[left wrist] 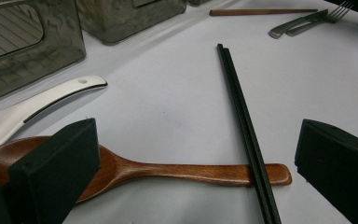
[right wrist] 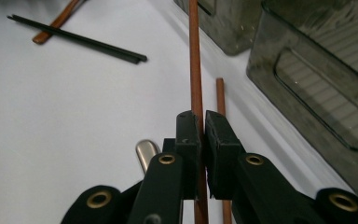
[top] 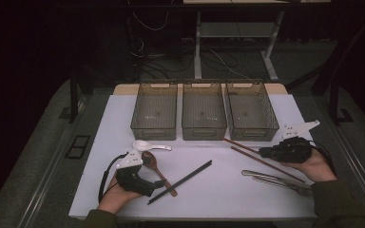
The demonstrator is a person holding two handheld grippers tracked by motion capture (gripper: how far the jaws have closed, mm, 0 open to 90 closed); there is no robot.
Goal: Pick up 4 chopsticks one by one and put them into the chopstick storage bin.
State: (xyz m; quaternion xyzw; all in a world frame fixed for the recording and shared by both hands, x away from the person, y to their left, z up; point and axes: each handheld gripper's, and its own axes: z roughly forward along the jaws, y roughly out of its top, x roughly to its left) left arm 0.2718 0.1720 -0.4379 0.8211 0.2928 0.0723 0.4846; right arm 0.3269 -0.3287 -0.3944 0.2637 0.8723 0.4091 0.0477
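Currently, three grey bins (top: 204,117) stand side by side at the table's (top: 123,190) far edge, all empty. Left gripper (top: 158,184): jaws spread wide, holding nothing, straddling the wooden spoon (left wrist: 168,170) where the black chopsticks (left wrist: 247,135) cross its handle. Right gripper (right wrist: 203,122): jaws pressed together, pinching one brown chopstick (right wrist: 195,60); the second (right wrist: 221,98) lies just beside it.

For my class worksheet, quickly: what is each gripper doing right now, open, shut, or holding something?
Left gripper: open, jaws spread either side of the wooden spoon, holding nothing.
Right gripper: shut on one brown chopstick.
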